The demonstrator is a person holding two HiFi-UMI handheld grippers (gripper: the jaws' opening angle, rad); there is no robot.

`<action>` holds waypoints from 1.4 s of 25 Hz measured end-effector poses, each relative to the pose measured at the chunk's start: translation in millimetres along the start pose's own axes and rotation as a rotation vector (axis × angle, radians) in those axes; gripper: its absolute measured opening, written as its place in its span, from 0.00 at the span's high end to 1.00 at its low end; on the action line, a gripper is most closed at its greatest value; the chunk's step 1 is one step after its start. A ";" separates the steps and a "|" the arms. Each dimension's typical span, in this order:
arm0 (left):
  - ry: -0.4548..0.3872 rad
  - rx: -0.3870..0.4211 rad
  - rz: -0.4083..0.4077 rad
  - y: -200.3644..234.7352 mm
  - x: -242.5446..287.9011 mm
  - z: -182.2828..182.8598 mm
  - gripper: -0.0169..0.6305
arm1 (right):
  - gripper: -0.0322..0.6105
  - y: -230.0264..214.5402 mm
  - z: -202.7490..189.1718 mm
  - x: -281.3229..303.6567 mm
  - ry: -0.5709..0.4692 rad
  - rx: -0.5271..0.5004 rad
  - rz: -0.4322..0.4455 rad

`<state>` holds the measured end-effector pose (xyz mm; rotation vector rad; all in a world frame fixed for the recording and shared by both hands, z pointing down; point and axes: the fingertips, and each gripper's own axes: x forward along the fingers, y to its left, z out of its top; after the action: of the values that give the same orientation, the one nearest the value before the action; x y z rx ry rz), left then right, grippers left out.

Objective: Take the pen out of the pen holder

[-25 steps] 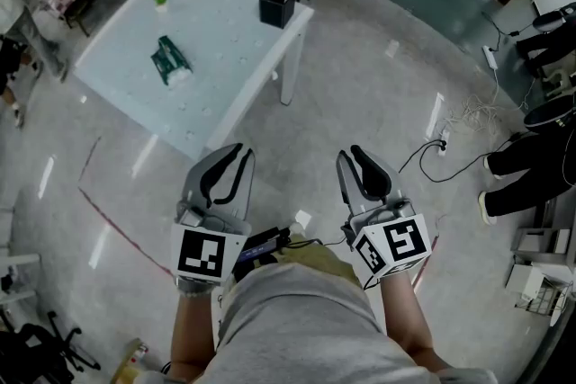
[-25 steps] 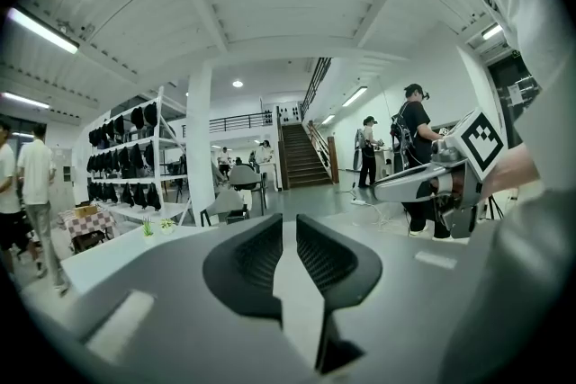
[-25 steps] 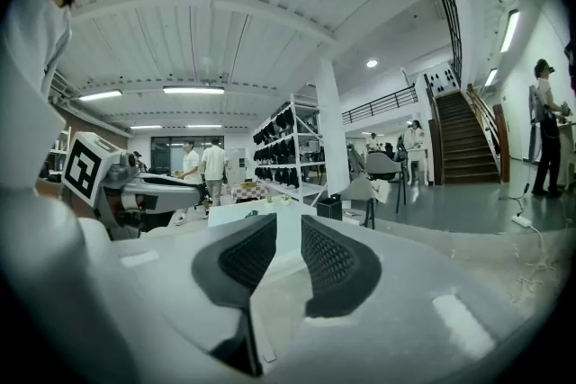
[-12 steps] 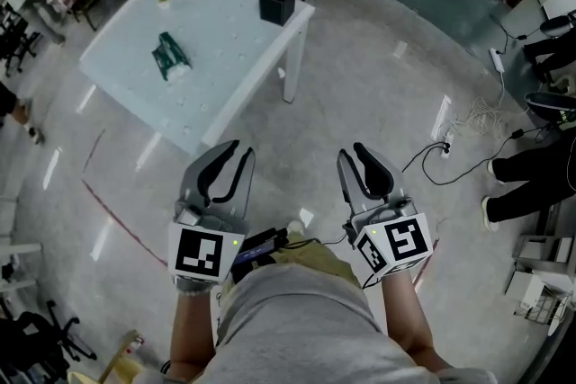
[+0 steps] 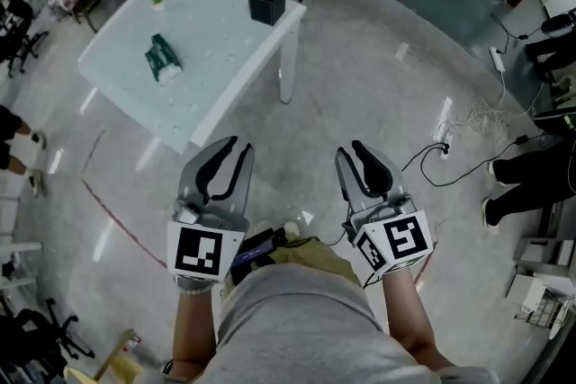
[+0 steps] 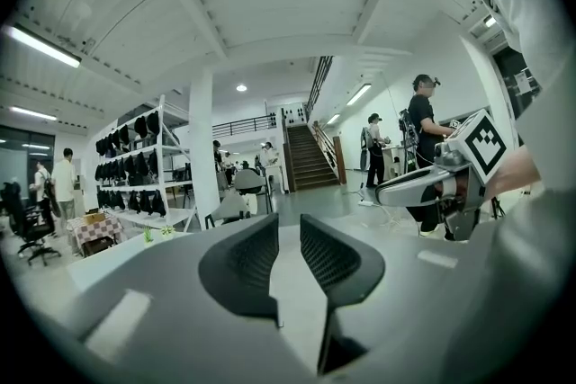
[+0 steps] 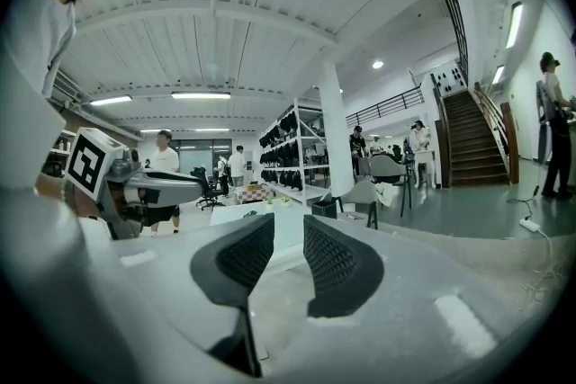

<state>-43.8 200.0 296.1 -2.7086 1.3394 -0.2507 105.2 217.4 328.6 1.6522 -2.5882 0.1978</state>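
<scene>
**Status: jaw opening**

1. The jaws of the left gripper [image 5: 237,148] have just been opening. They now stand apart with a clear gap, and nothing is seen between the pads in the left gripper view.
2. The jaws of the right gripper [image 5: 350,152] have likewise just been opening. A similar gap is shown in the right gripper view, and nothing is held.
3. Both grippers are carried close in front of the body, side by side and pointing roughly level. Their place in the head view is almost unchanged from 1 second ago.
4. The table [image 5: 212,88] has shifted slightly to the left in the head view over the same second.

**Location of the task items**

- The pen holder [image 5: 267,3], a black box-shaped container, stands upright near the far corner of the table.
- The pen itself cannot be made out at this range.
- A green packet [image 5: 162,58] lies elsewhere on the table, well apart from the holder.

**Meaning for the task**

The opening is judged to be preparation only. The holder is well apart from both grippers, with bare floor [image 5: 360,94] between, so extraction has not begun. An approach to the table is required first. After that, 1 gripper is expected to steady the holder while the other is closed on the pen.
</scene>
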 end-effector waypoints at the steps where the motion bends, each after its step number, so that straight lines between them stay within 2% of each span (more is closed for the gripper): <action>1: 0.002 0.003 -0.001 -2.3 1.4 -0.7 0.86 | 0.80 -2.6 -1.3 -1.0 0.000 0.003 -0.002; 9: 0.004 0.011 0.011 -1.6 12.1 -1.3 0.85 | 0.80 -19.0 -4.2 4.4 -0.011 0.019 -0.012; 19: 0.010 -0.010 -0.006 24.5 46.9 -10.6 0.85 | 0.80 -30.4 -2.3 41.9 0.003 0.018 -0.014; 35: 0.007 -0.020 -0.062 107.9 140.0 -9.2 0.84 | 0.80 -65.2 26.3 148.9 0.026 0.011 -0.051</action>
<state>-45.9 23.1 300.5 -2.7714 1.2670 -0.2534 101.9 52.7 325.7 1.7056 -2.5271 0.2301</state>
